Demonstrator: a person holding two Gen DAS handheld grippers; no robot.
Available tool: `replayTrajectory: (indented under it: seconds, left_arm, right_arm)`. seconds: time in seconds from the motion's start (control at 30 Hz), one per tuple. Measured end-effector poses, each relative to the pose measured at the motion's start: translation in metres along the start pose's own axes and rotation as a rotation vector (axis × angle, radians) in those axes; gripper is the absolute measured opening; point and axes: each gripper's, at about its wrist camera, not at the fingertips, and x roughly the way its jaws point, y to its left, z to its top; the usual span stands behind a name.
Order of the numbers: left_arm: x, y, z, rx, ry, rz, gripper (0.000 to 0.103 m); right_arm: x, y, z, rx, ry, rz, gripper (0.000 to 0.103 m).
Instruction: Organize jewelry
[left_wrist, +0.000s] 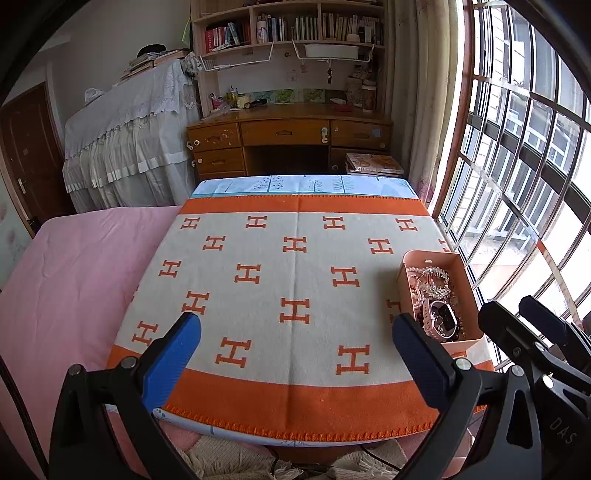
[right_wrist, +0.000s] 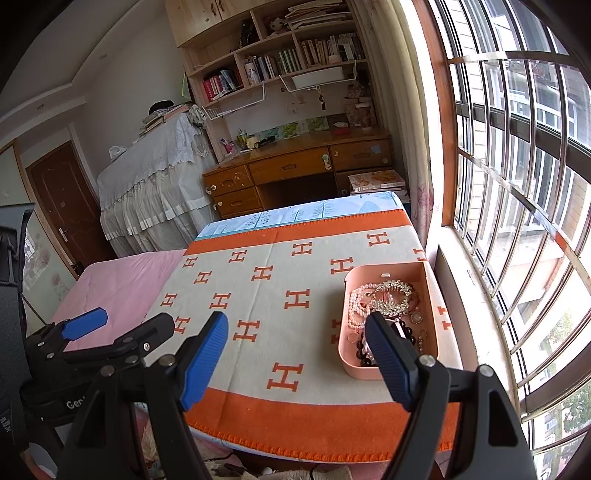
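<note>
A pink box (left_wrist: 467, 271) full of jewelry stands at the right edge of the orange and white H-pattern cloth (left_wrist: 295, 280). It holds pearl strands (right_wrist: 356, 302), a silver leaf hairpiece (right_wrist: 393, 295), a pink watch (left_wrist: 439, 321) and dark beads. My left gripper (left_wrist: 295, 354) is open and empty above the near cloth, left of the box. My right gripper (right_wrist: 295, 350) is open and empty, its right finger in front of the box (right_wrist: 345, 347). The right gripper also shows in the left wrist view (left_wrist: 524, 317), and the left gripper in the right wrist view (right_wrist: 122, 325).
The cloth covers a small table (right_wrist: 295, 216) beside a pink bed (left_wrist: 74, 280). A barred window (right_wrist: 517, 184) runs along the right. A wooden desk (left_wrist: 288, 133) with bookshelves stands behind, and a covered piece of furniture (left_wrist: 125, 133) at back left.
</note>
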Motion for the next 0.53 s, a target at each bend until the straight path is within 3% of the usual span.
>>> replayTrajectory:
  seconds: [0.53]
  left_arm:
    - [0.0017, 0.0023, -0.0004, -0.002, 0.002, -0.013, 0.102]
  right_arm:
    - [0.0026, 0.0040, -0.0065, 0.004, 0.006, -0.011, 0.077]
